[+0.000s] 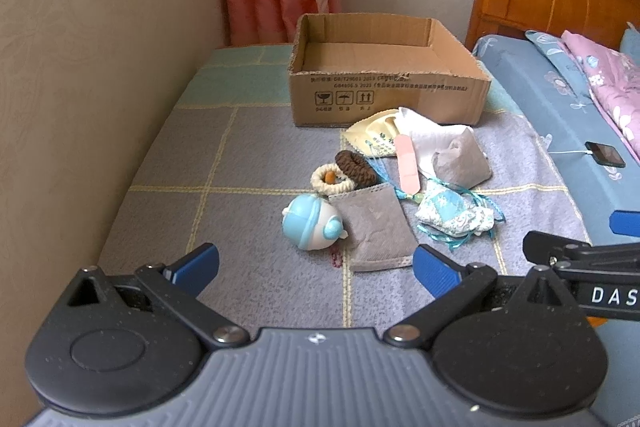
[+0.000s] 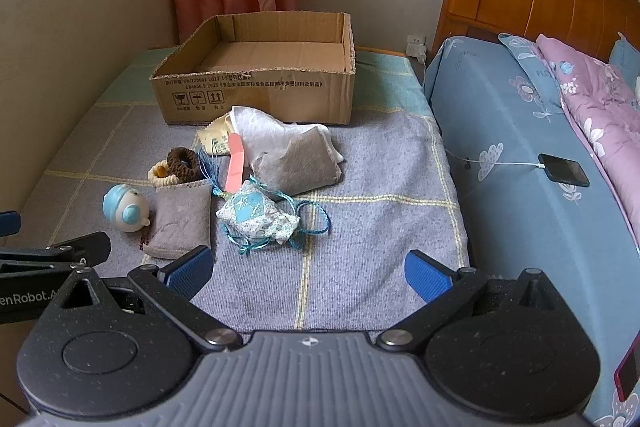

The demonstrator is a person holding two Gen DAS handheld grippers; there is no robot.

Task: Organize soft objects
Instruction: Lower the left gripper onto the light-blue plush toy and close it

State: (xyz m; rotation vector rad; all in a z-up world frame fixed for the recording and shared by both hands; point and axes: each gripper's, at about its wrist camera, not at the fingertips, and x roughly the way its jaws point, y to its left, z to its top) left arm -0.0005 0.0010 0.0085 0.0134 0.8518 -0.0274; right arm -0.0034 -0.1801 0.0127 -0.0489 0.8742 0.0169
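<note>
Your left gripper point(image 1: 316, 265) hangs with its blue pads spread wide, holding nothing, just short of the pile; your right gripper point(image 2: 308, 273) is likewise wide and empty over bare blanket point(image 2: 360, 227). Stock on the checked blanket: open cardboard box point(image 1: 384, 95) at 12 o'clock in both views, nothing visible inside. Directly before it, the soft goods cluster: cream printed pouch point(image 1: 370, 141) and white cloth point(image 1: 424, 143) touching the box front; grey sachet point(image 1: 460, 161) leaning on the white cloth; pink adhesive strip point(image 1: 408, 163) lying across the middle; brown scrunchie point(image 1: 354, 167) overlapping a cream scrunchie point(image 1: 330, 179); flat grey pouch point(image 1: 376, 227) at the pile's near edge, at 12 o'clock from your left gripper; blue floral drawstring bag point(image 1: 456, 217) beside it at 1 o'clock, cords trailing. One blue-and-white round toy point(image 1: 310, 223) touches the grey pouch's left side. A phone point(image 2: 564, 169) on a cable lies on the bed at 2 o'clock from your right gripper.
</note>
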